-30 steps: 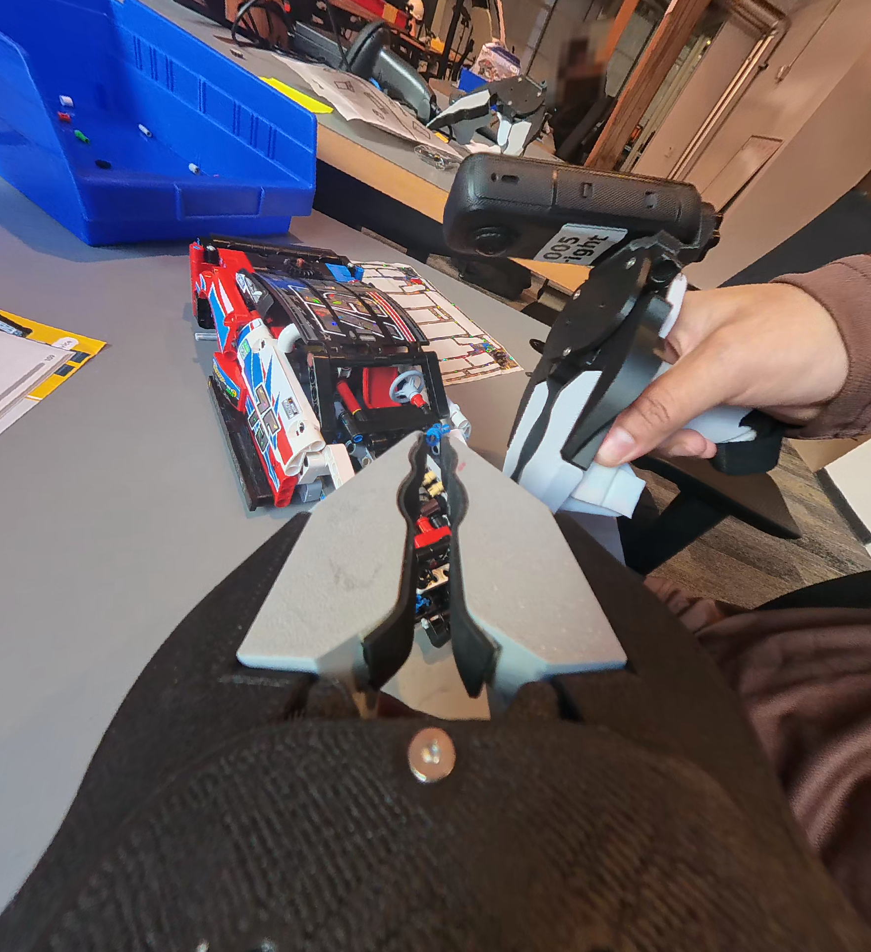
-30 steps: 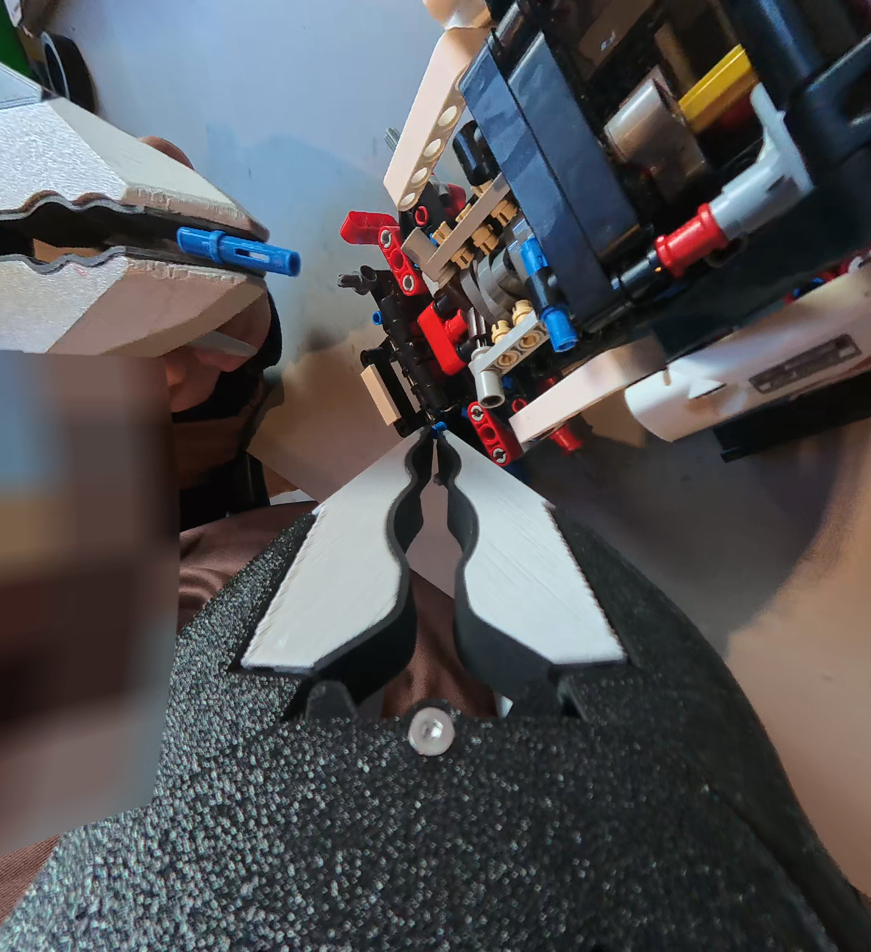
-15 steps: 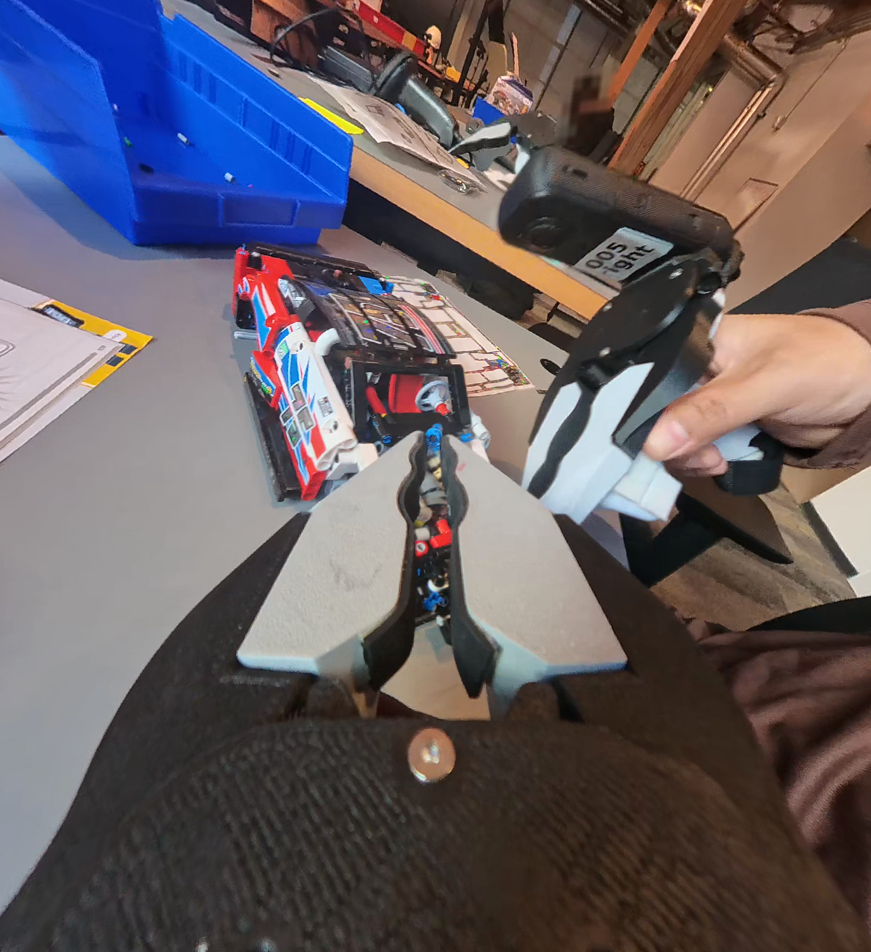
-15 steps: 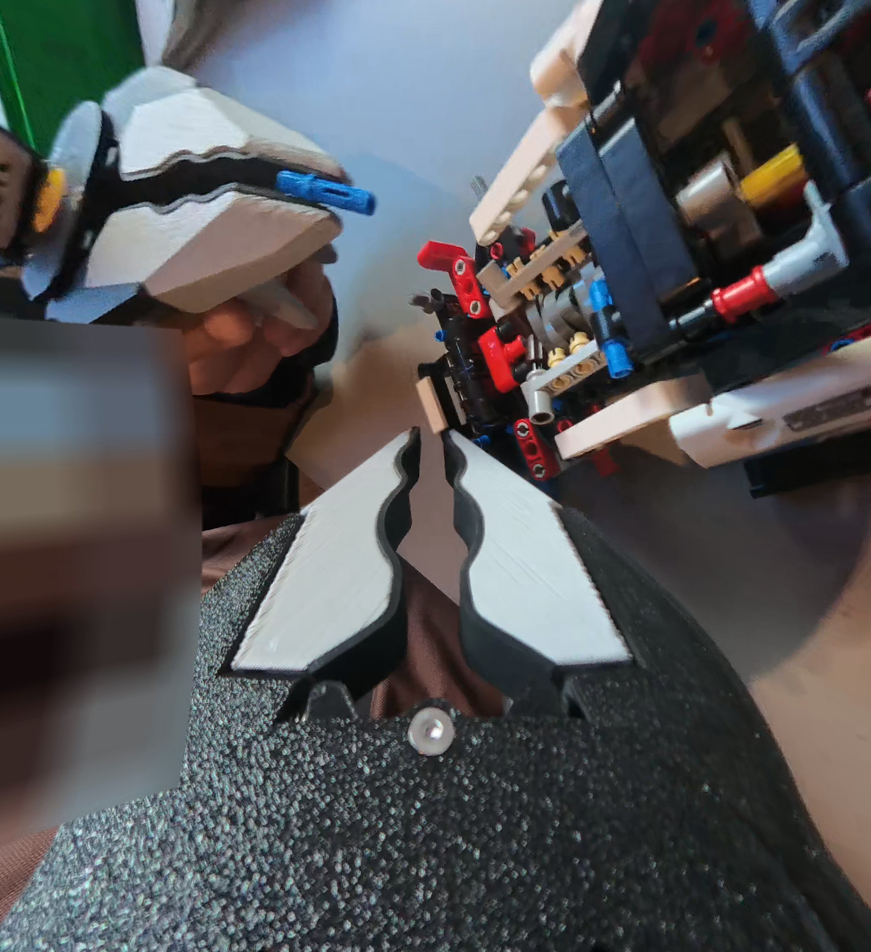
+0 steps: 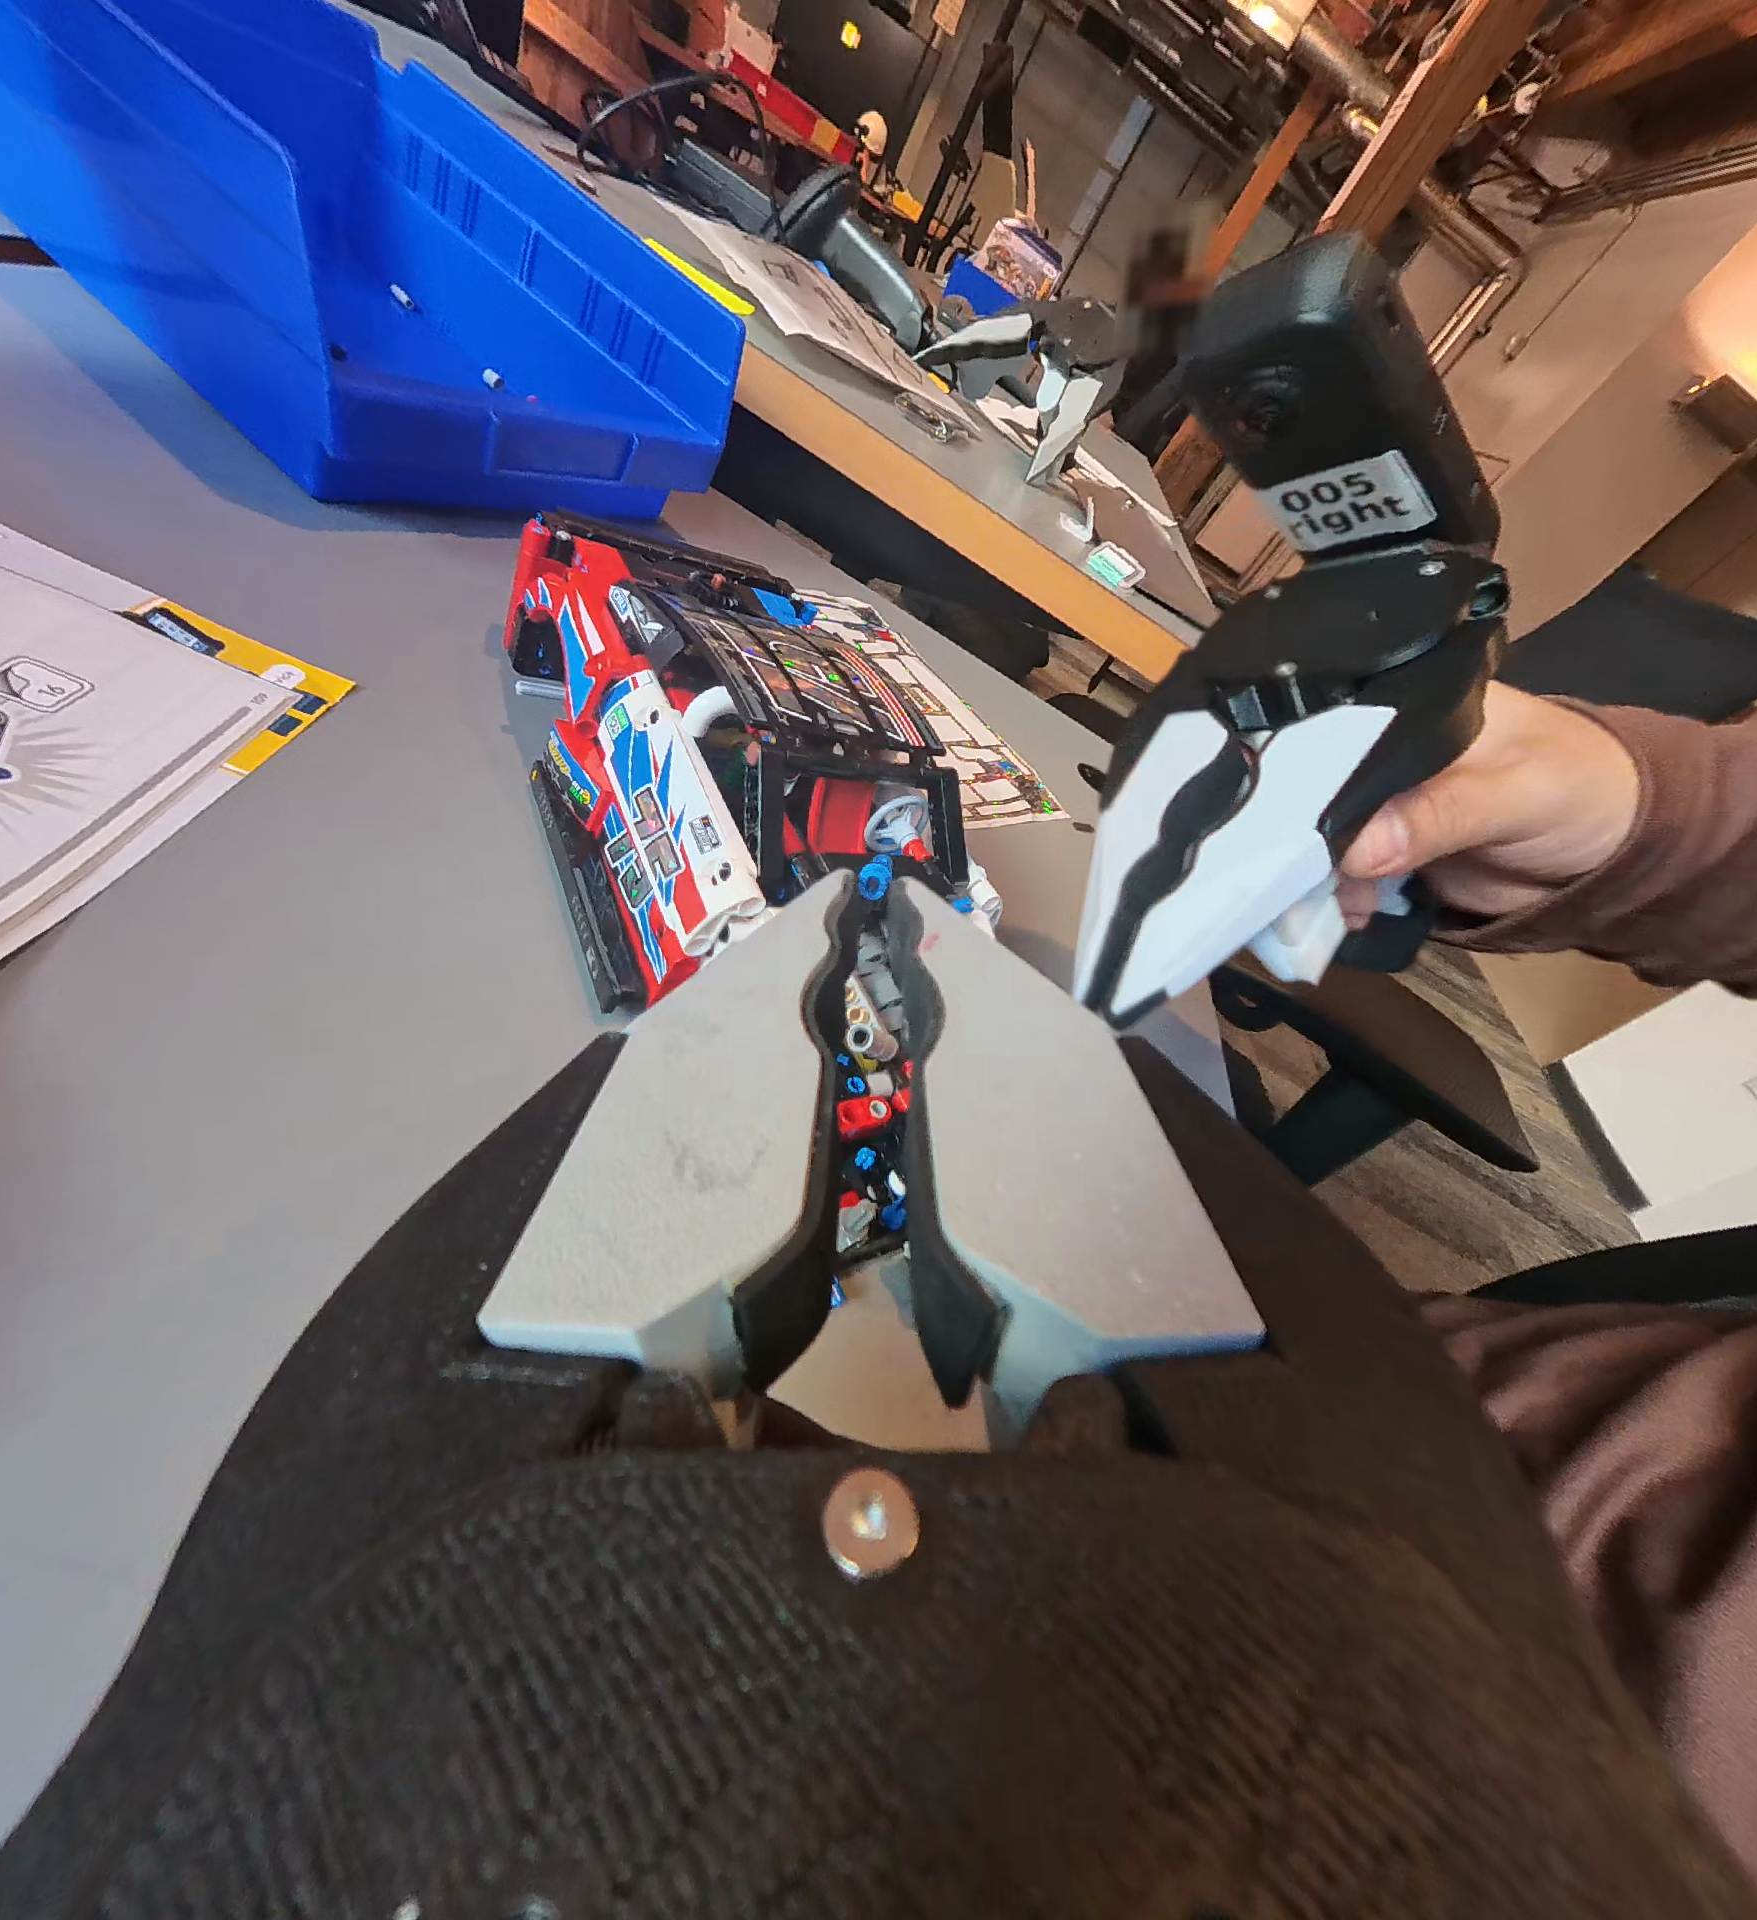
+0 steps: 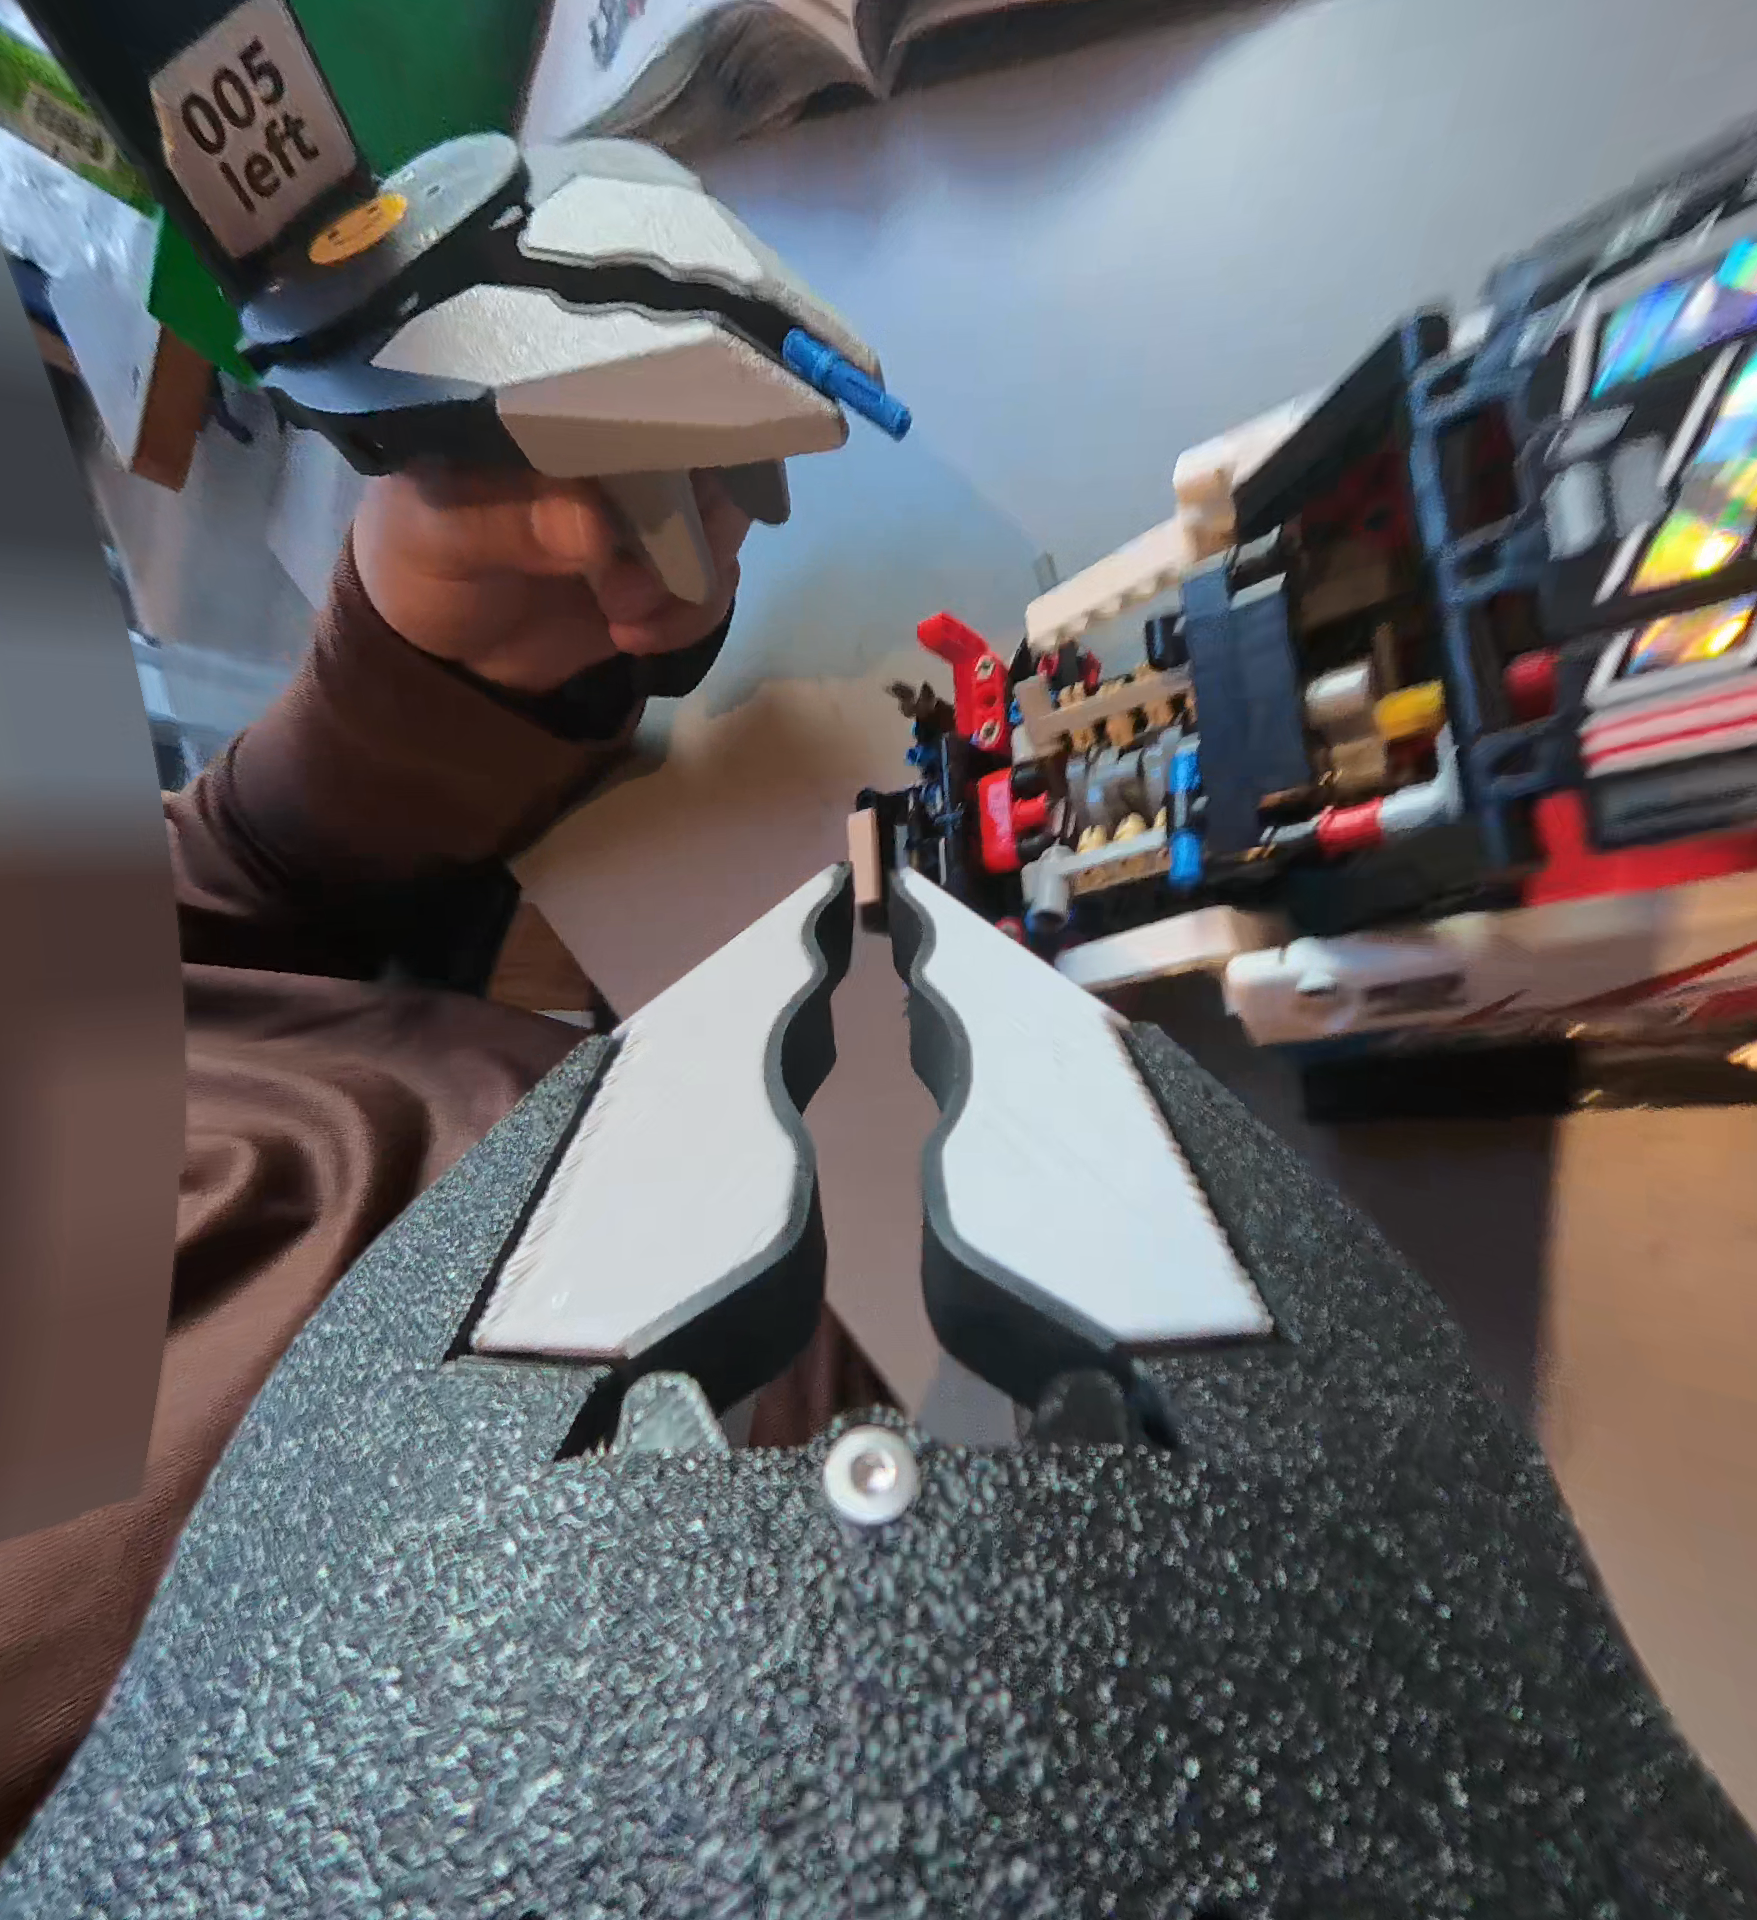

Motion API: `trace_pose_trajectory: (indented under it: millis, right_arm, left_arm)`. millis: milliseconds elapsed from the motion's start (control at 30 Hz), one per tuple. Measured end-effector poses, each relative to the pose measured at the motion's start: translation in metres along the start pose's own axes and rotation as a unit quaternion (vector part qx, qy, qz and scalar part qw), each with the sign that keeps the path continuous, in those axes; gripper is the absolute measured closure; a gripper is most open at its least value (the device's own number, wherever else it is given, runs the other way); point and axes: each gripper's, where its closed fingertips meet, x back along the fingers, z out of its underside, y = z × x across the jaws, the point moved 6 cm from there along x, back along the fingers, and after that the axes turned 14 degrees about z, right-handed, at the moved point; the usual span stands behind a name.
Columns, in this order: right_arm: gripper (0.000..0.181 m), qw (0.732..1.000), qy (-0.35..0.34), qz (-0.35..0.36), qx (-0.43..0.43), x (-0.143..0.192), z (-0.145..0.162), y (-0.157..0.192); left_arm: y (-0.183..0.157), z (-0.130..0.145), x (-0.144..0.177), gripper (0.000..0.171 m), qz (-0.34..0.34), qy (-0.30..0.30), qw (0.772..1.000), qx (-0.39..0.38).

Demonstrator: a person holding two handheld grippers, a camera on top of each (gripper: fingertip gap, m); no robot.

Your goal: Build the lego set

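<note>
Carrying a blue pin (image 6: 846, 382), clamped in left gripper (image 5: 879, 896), toward the car (image 5: 708, 748); right gripper (image 6: 872, 902) slightly apart, empty; next, seating it squarely.

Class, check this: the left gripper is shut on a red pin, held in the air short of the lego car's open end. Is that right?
Not quite. The pin in the left gripper is blue, not red, as the right wrist view shows. The rest stands: it is held in the air, short of the lego car's open end.
</note>
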Motion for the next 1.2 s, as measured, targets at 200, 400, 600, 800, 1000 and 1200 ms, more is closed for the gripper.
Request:
trace_pose_trajectory:
  millis: [200, 400, 600, 800, 1000, 1200]
  right_arm:
    - [0.169, 0.983, -0.115, 0.024, 0.140, 0.013, -0.040, -0.005]
    - [0.147, 0.936, -0.217, 0.115, 0.253, 0.011, -0.049, -0.020]
    - [0.146, 0.910, -0.235, 0.155, 0.303, 0.003, -0.031, -0.045]
    - [0.141, 0.900, -0.308, 0.137, 0.276, 0.015, -0.033, -0.059]
    - [0.144, 0.876, -0.376, 0.148, 0.264, 0.035, -0.034, -0.073]
    - [0.143, 0.884, -0.342, 0.151, 0.279, 0.022, -0.028, -0.085]
  left_arm:
    - [0.009, 0.001, 0.007, 0.170, -0.001, -0.001, 1.000, 0.010]
    - [0.020, 0.011, 0.009, 0.170, -0.003, 0.014, 1.000, 0.024]
    - [0.023, 0.009, 0.016, 0.170, 0.000, 0.015, 1.000, 0.027]
    - [0.032, 0.008, 0.025, 0.170, 0.004, -0.005, 0.998, 0.058]
    - [0.035, 0.007, 0.029, 0.170, 0.021, -0.025, 0.996, 0.083]
    - [0.034, 0.008, 0.027, 0.170, 0.030, -0.018, 0.996, 0.088]
